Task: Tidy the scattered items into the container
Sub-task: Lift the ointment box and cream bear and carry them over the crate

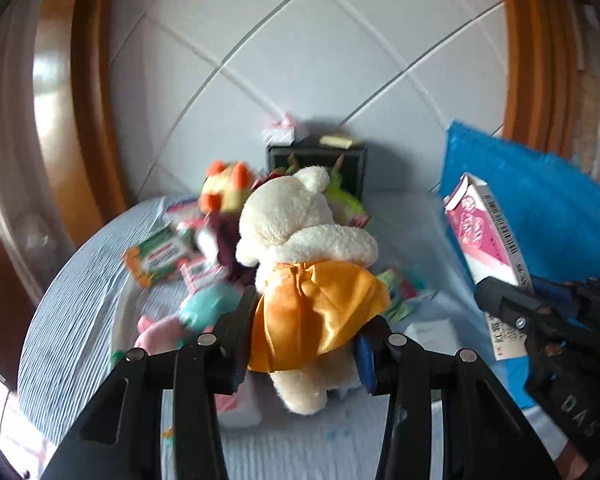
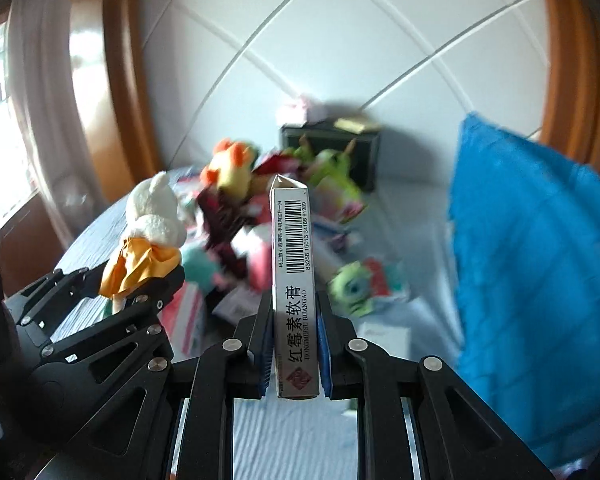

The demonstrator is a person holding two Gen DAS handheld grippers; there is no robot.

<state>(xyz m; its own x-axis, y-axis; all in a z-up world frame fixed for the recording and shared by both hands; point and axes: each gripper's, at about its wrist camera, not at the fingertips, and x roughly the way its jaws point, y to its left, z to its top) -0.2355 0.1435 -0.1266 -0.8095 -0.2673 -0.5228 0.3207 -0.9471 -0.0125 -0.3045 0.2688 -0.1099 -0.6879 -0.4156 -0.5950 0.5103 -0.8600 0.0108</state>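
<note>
Left gripper [image 1: 304,344] clenched on a cream plush bear [image 1: 300,220] in an orange satin dress [image 1: 316,312], pads pinching the dress at the waist, head up and away from the camera, feet dangling below the jaws. Right gripper [image 2: 292,344] clamped on a slim ointment carton [image 2: 294,280], gripped low on its two broad faces, long axis running straight out along the fingers, barcode edge facing the lens. Both loads held clear above the striped bedsheet [image 1: 80,280].

Ahead and beyond both pairs of tongs, against the tiled wall: a dark open box [image 1: 356,164], probably the container, though motion blur leaves its rim soft. A small pink-bowed gift box [image 1: 280,130] and a yellow pad [image 1: 336,141] sit on its top edge. Between tongs and box: a heap of scattered plush and packets, including an orange-eared plush [image 1: 228,188], a green one-eyed plush [image 2: 352,286] and an orange-green packet [image 1: 160,256]. A blue cushion [image 2: 540,260] stands off to the right.

Box dead ahead of the right gripper, slightly right of the left; neither clearly nearer. Carton's length already aimed at the opening, so likely a forward carry over the heap, then a nose-down tilt before release.
</note>
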